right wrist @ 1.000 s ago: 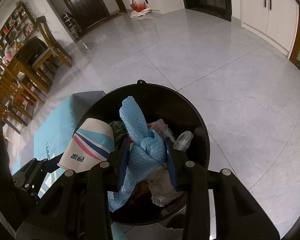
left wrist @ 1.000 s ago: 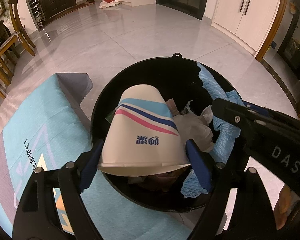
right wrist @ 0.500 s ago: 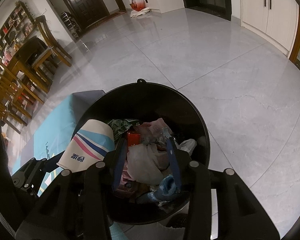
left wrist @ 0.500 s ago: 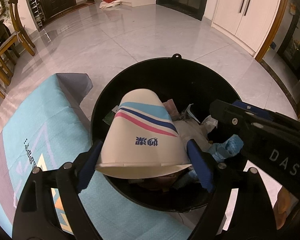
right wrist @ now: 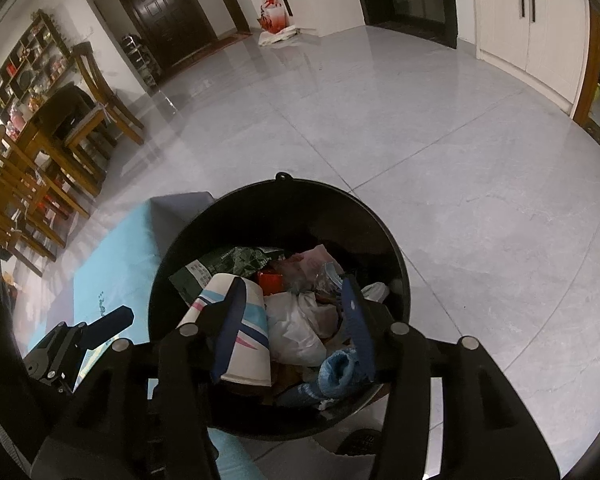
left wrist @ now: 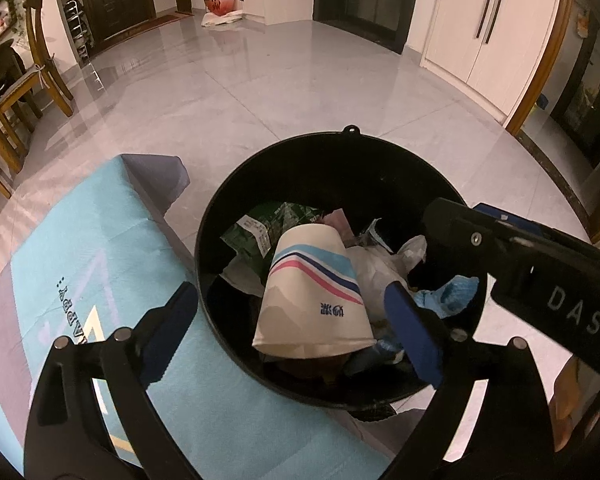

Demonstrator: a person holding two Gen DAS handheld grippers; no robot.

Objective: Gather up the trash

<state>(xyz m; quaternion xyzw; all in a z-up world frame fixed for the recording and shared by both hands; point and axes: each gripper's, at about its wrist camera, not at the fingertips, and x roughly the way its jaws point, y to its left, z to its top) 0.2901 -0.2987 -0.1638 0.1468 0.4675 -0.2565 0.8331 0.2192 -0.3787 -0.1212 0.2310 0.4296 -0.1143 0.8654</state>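
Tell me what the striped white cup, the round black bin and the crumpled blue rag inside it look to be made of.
Striped white cup: likely paper, matte, with printed stripes and a rolled rim.
Round black bin: probably plastic, smooth and slightly glossy, with a moulded tab on its rim.
Crumpled blue rag: looks like soft textured cloth or nonwoven; which one is unclear.

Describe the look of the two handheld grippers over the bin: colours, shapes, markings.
Both are matte black plastic. The left gripper has two angular arms ending in flat blue pads, with silver pivot pins on the arms. The right gripper is built the same; seen from the left wrist camera, its body carries white letters "DAS". No cables or sleeves show.
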